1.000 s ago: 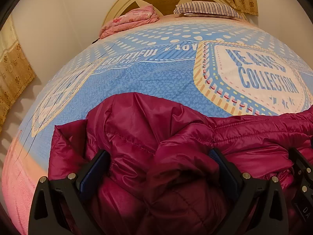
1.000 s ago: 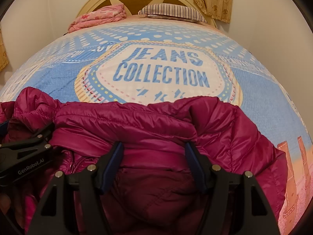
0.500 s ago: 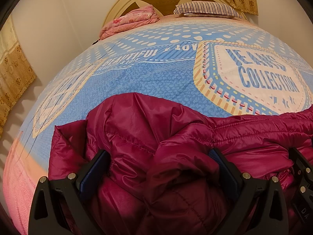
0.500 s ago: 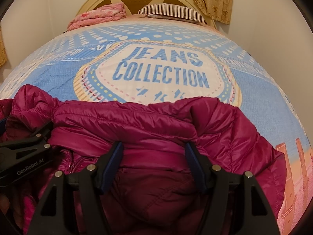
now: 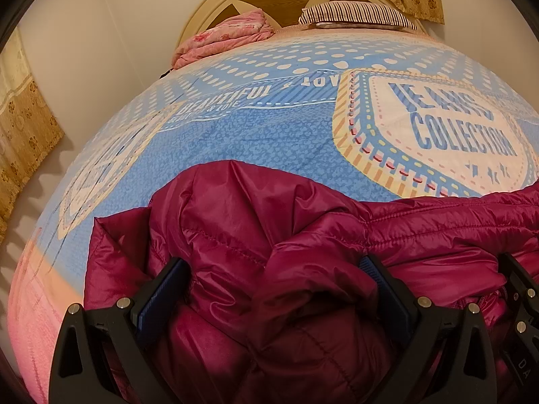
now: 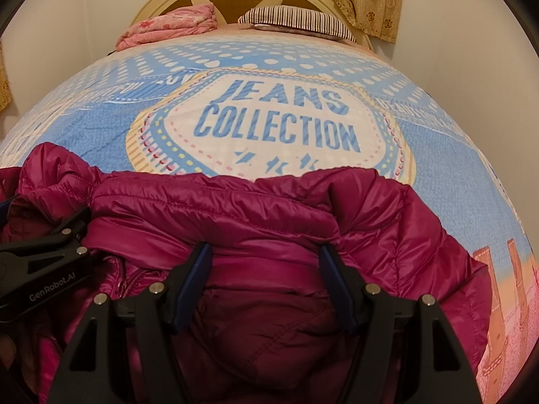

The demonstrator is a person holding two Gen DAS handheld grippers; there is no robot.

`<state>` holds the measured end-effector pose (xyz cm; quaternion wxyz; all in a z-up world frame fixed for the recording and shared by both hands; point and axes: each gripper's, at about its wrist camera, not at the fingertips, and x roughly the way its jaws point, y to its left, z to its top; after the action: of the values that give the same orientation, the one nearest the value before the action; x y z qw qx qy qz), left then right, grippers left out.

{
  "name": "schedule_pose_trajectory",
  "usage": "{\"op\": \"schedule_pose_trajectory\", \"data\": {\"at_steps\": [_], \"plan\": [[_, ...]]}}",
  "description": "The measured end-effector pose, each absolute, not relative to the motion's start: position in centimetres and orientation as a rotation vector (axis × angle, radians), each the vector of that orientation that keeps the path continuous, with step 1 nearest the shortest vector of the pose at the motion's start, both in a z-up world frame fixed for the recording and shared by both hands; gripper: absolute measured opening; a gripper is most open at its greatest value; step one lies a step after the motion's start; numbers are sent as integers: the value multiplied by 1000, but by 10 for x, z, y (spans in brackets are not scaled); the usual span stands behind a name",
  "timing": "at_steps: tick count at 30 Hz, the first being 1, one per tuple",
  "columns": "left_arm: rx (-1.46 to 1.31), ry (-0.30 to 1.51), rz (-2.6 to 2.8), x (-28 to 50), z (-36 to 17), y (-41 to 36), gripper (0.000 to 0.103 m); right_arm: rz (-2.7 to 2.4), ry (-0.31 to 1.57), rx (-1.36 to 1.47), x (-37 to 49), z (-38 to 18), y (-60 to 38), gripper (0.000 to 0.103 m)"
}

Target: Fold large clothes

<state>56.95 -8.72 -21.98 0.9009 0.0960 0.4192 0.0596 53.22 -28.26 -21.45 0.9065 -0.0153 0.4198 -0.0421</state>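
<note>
A shiny magenta puffer jacket [image 5: 252,208] lies bunched on the near part of the bed, and the right wrist view shows it too [image 6: 235,202]. My left gripper [image 5: 273,262] stands wide open over the jacket's left part, with puffy fabric bulging up between its fingers. Open as well, but less wide, my right gripper [image 6: 263,249] sits at the jacket's right part, where a smooth band of fabric lies between its blue pads [image 6: 198,266]. A fold of the jacket drapes over its fingertips. Each gripper's black body shows at the edge of the other's view.
The bed has a blue patterned cover [image 6: 101,124] printed "JEANS COLLECTION". At its head lie a striped pillow [image 6: 296,20] and a folded pink blanket [image 6: 168,25] against a cream headboard [image 5: 215,3]. Beige curtains [image 5: 23,128] hang on the left, and white walls flank the bed.
</note>
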Motion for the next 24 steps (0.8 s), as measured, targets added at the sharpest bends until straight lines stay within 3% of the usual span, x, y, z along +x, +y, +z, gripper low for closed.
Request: {"op": "schedule_pose_trajectory", "data": {"at_steps": [10, 13, 17, 24], "plan": [[260, 872, 115, 574, -209, -92, 102, -76, 891, -59, 535, -212, -281, 70], [248, 840, 87, 561, -183, -82, 102, -18, 938, -95, 532, -198, -288, 79], [186, 828, 33, 523, -152, -65, 102, -69, 850, -80, 492, -166, -305, 94], [236, 817, 30, 414, -153, -27, 102, -41, 889, -36, 391, -175, -319, 94]]}}
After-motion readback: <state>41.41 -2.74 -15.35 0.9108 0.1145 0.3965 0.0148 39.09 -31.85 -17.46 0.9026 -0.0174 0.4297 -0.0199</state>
